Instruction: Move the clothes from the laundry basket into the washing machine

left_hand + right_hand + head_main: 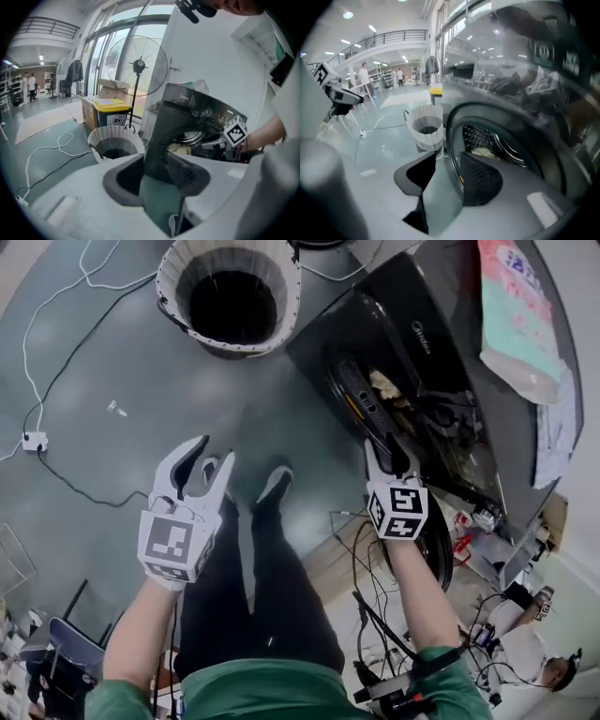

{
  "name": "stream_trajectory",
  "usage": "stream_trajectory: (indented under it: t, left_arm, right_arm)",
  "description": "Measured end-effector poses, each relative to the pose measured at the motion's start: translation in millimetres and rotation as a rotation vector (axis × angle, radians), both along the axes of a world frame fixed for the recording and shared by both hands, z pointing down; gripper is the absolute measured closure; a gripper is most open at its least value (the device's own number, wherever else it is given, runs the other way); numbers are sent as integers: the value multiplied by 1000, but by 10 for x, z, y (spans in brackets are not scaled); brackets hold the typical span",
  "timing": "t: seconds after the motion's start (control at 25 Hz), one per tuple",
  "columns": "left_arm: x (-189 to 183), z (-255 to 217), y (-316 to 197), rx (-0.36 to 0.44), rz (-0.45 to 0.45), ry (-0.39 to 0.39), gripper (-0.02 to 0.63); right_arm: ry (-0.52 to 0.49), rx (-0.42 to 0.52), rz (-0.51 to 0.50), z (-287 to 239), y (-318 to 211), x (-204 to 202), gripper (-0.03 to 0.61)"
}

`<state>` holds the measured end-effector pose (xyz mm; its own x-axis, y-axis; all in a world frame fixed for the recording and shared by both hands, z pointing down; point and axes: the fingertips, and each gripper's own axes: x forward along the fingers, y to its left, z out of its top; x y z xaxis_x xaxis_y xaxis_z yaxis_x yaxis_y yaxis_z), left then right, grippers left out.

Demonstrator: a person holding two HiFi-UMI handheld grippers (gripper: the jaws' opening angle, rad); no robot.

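Note:
The white laundry basket stands on the floor at the top of the head view, and its inside looks dark and empty. Beside it on the right is the dark washing machine, door open, with a pale cloth in the drum. My left gripper hangs open over the floor with nothing between its jaws. My right gripper is just in front of the drum opening, jaws apart and empty. The right gripper view shows the pale cloth inside the drum and the basket beyond.
Cables and a white adapter lie on the floor at the left. A patterned cloth rests on top of the machine. A standing fan and a yellow bin are behind the basket. My legs and shoes are between the grippers.

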<state>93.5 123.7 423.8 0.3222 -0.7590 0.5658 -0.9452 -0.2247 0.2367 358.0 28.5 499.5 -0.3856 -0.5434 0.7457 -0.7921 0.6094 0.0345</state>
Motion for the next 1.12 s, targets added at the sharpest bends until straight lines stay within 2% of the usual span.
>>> stream_trajectory:
  t: [0.16, 0.32, 0.48, 0.76, 1.12]
  left_arm:
    - [-47, -749, -44, 25, -24, -9, 454]
    - [-104, -1564, -218, 94, -66, -20, 454]
    - [-204, -2342, -399, 189, -106, -45, 456]
    - [-178, -3503, -521, 352, -101, -119, 456]
    - [-307, -4749, -230, 572, -148, -192, 560]
  right_arm:
    - [-102, 43, -35, -946, 122, -295, 459]
    - [-186, 129, -32, -1904, 38, -361, 506]
    - [-288, 186, 0, -2710, -45, -410, 544]
    - [-400, 306, -26, -3930, -75, -708, 566]
    - [-557, 474, -51, -5239, 51, -1005, 575]
